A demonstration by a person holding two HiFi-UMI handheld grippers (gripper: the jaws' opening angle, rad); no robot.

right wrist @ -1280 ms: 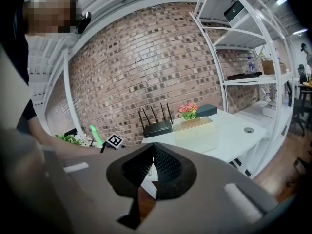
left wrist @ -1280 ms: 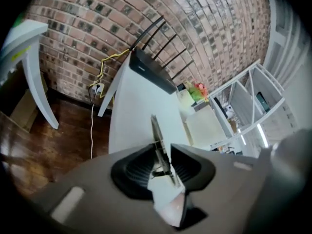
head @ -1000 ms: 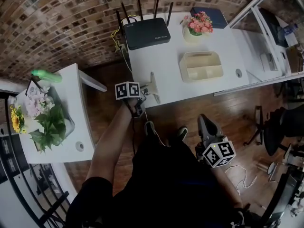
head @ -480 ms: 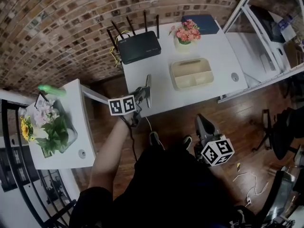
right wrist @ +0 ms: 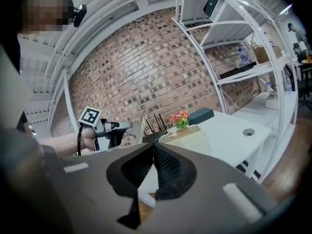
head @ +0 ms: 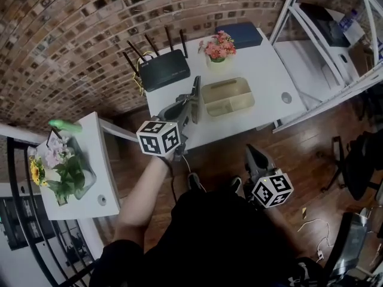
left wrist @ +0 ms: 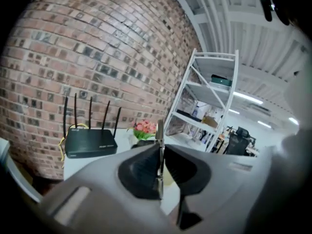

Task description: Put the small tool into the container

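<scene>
The small tool (head: 194,93) is a thin flat metal strip. My left gripper (head: 190,104) is shut on it and holds it above the white table (head: 263,76), just left of the beige container (head: 227,97). In the left gripper view the tool (left wrist: 159,140) shows edge-on between the closed jaws and sticks up past them. The container is open-topped with compartments; its inside looks empty. My right gripper (head: 254,152) hangs low in front of the table, off its front edge, jaws shut with nothing between them. From the right gripper view the container (right wrist: 187,134) lies ahead.
A black router (head: 163,69) with antennas stands at the table's back left. A pot of pink flowers (head: 218,46) and a blue book (head: 239,34) sit behind the container. A side table with plants (head: 63,172) is at left, white shelving (head: 323,23) at right.
My left gripper has risen from the table's front edge and moved toward the container, carrying the tool. The right gripper has barely moved.
</scene>
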